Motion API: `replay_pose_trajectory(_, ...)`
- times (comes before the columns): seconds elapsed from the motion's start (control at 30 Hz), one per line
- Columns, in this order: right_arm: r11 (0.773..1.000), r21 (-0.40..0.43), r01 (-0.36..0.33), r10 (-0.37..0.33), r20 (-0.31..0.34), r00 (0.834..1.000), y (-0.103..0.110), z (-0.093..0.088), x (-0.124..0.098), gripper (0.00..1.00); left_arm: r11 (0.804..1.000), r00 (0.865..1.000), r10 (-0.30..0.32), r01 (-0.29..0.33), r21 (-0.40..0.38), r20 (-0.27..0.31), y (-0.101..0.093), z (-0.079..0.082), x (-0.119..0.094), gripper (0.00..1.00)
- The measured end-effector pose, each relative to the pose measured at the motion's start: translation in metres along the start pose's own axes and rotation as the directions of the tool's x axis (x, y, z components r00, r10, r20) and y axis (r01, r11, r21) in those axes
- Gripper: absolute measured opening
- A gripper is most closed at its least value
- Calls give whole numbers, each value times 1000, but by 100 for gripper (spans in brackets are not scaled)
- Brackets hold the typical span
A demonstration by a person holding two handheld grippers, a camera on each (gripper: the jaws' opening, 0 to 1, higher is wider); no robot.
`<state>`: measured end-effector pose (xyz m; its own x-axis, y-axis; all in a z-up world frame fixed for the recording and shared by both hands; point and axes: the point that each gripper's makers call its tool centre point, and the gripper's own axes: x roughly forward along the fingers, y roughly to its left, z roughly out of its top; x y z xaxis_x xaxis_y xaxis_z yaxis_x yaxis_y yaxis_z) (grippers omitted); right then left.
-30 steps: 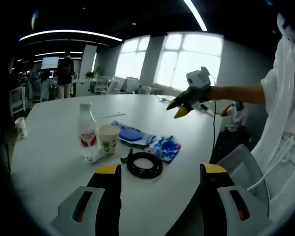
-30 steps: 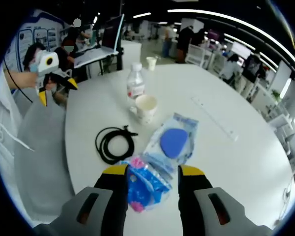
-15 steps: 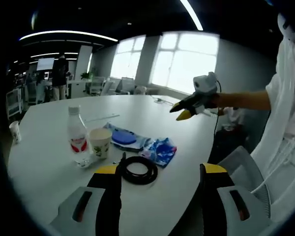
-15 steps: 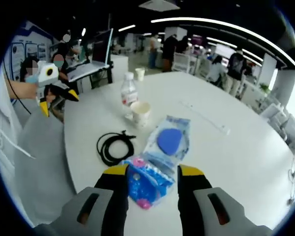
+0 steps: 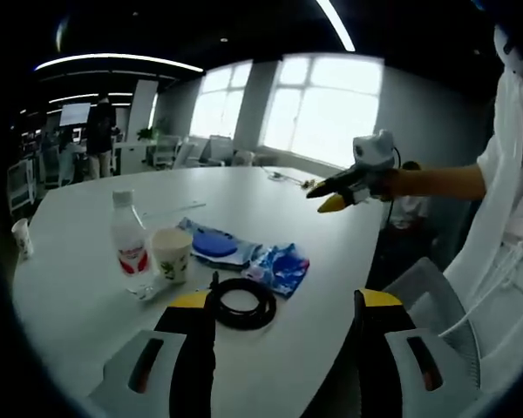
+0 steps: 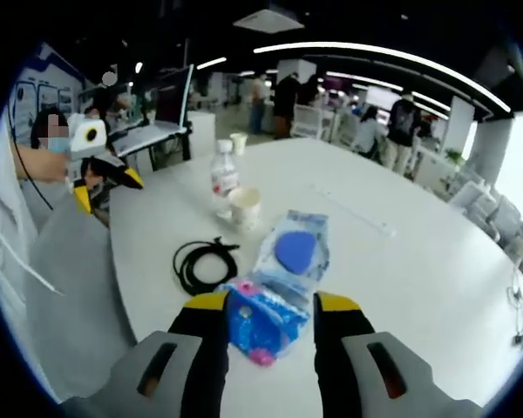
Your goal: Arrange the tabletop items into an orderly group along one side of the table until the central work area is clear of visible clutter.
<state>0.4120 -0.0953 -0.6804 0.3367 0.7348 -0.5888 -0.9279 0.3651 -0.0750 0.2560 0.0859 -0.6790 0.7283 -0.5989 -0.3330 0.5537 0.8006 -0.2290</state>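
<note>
Right gripper [image 6: 263, 305] jaws apart, empty — blue printed pouch [image 6: 260, 318] between tips: soft, crinkly, light; pinch near edge. Left gripper [image 5: 279, 300] also unclenched, coiled black cable [image 5: 239, 304] just ahead — floppy.

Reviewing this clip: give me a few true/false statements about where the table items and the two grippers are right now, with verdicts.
1. The clear plastic water bottle stands upright beside the white paper cup. True.
2. The coiled black cable lies inside the cup. False: it lies flat on the round white table, apart from the cup.
3. The right gripper has its jaws open, empty, over the blue patterned packet. True.
4. The left gripper is clamped on the bottle. False: its jaws are open and empty, near the cable.
5. The clear pouch holding a blue disc lies between the packet and the cup. True.
</note>
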Motion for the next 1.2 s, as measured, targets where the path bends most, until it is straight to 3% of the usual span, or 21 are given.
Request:
replay_pose_trajectory(0.47, 999, 31, 30, -30, 0, 1000, 2, -1, -9, 34, 999, 999, -36, 36, 3, 3, -6, 6, 10, 60)
replay_pose_trajectory(0.93, 992, 66, 104, -101, -41, 994, 9, -15, -20, 34, 997, 997, -83, 83, -6, -5, -6, 14, 37, 58)
replay_pose_trajectory(1.2, 995, 60, 82, -80, -33, 996, 4, -21, -9, 34, 999, 999, -36, 37, 9, -16, 1, 18, 53, 57)
